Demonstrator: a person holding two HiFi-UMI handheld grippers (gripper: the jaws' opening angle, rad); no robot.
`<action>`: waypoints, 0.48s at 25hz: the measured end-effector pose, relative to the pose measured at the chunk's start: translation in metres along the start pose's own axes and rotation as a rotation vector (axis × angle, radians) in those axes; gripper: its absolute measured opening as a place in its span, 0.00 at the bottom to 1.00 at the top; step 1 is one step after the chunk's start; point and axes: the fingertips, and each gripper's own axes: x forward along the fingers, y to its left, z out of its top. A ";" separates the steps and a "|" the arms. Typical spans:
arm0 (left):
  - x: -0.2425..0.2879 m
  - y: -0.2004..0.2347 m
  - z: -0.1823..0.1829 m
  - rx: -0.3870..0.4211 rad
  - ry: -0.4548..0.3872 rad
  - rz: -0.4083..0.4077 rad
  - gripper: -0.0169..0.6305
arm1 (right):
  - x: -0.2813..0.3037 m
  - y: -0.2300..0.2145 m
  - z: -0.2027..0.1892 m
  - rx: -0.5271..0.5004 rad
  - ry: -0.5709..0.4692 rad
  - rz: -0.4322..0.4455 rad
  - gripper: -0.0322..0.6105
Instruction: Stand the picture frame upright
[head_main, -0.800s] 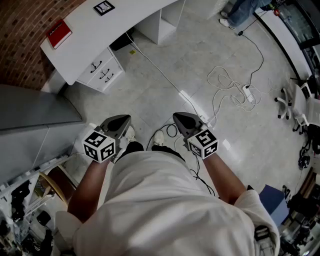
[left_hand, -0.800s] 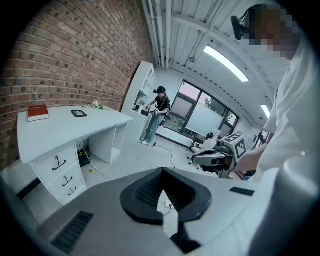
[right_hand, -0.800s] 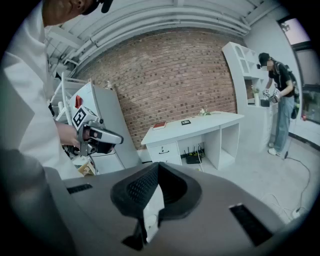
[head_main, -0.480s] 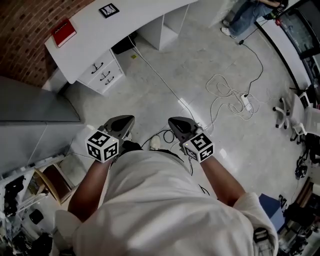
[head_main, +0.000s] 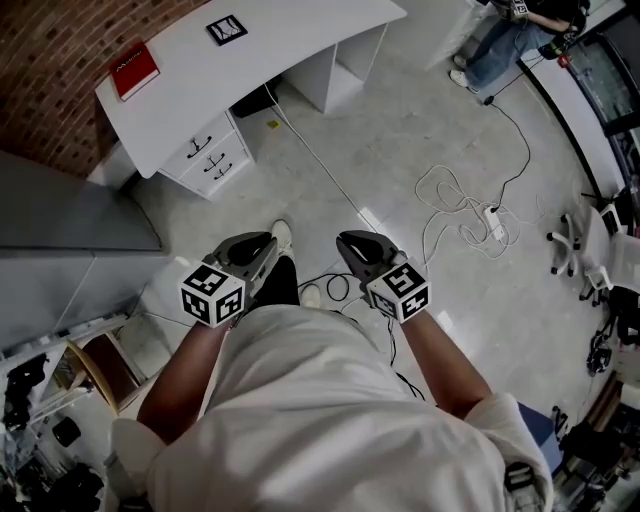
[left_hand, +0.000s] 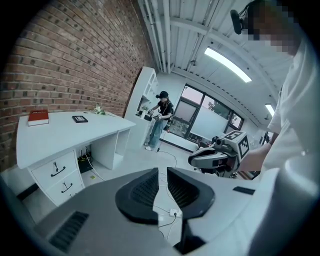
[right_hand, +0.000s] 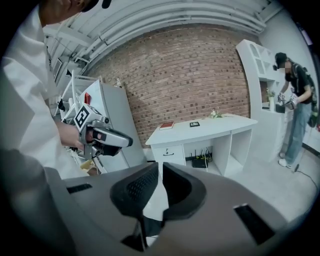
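The red brick wall (head_main: 50, 60) and the pale tiled floor (head_main: 380, 130) sit lower in the head view than a moment ago. The long white curved surface with drawers (head_main: 290, 40) now shows more fully. The left gripper (head_main: 262, 243) and the right gripper (head_main: 350, 241) hang side by side over the floor, much as before. Each has its black fingers (left_hand: 142, 192) a narrow slit apart, with nothing between them. A shoe (head_main: 281, 237) has stepped forward between them. The flat red book (head_main: 134, 70) lies at the surface's left end. The small black picture frame (head_main: 227, 29) lies flat to the book's right, well apart from both grippers.
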 end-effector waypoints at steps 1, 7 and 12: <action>0.004 0.008 0.004 -0.002 -0.002 -0.002 0.11 | 0.006 -0.008 0.004 0.007 -0.005 -0.010 0.07; 0.040 0.070 0.040 -0.022 -0.017 -0.025 0.12 | 0.047 -0.068 0.036 0.022 -0.002 -0.083 0.11; 0.076 0.128 0.097 -0.023 -0.049 -0.021 0.12 | 0.085 -0.127 0.080 0.001 0.018 -0.098 0.11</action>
